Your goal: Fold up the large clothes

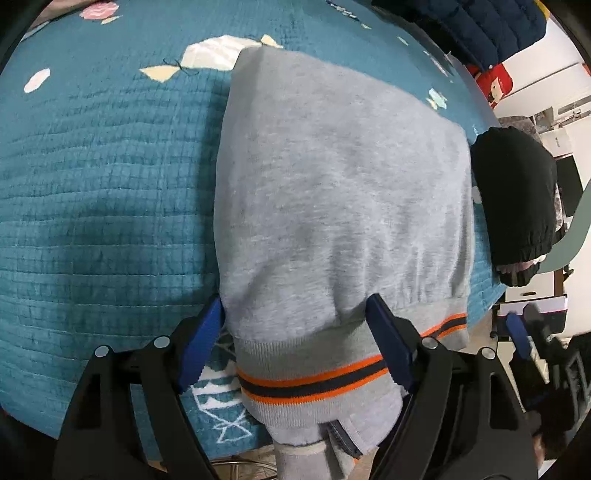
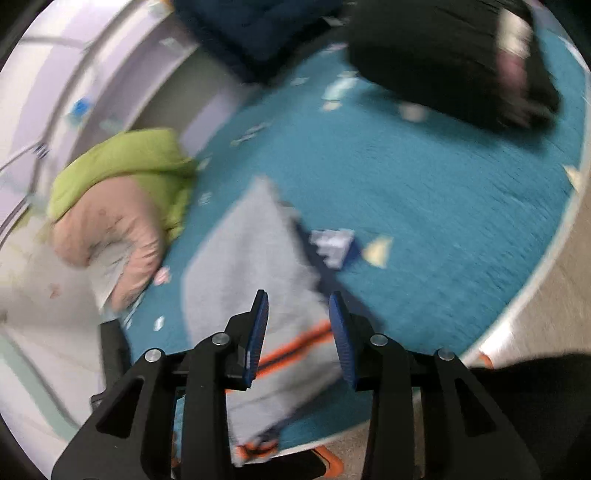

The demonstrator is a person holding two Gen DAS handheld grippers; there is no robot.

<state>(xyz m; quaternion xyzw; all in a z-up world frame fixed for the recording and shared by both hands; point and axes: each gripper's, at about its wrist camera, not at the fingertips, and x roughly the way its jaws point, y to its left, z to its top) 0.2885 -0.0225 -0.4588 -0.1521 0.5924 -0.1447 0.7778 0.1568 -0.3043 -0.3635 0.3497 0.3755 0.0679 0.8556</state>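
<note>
A folded grey sweatshirt [image 1: 332, 192] with an orange and dark striped hem lies on the teal quilted cover [image 1: 103, 192]. My left gripper [image 1: 295, 332] is open, its blue pads on either side of the hem end, which hangs over the near edge. In the blurred right wrist view the same grey sweatshirt [image 2: 243, 266] lies ahead and below my right gripper [image 2: 299, 332], which is open and holds nothing. The right gripper also shows at the right edge of the left wrist view [image 1: 521, 332].
A black folded garment [image 1: 517, 206] lies right of the sweatshirt, and a dark blue padded one [image 1: 480, 26] at the far right. In the right wrist view a green and pink jacket [image 2: 122, 206] lies at the left, with the black garment [image 2: 443, 62] beyond.
</note>
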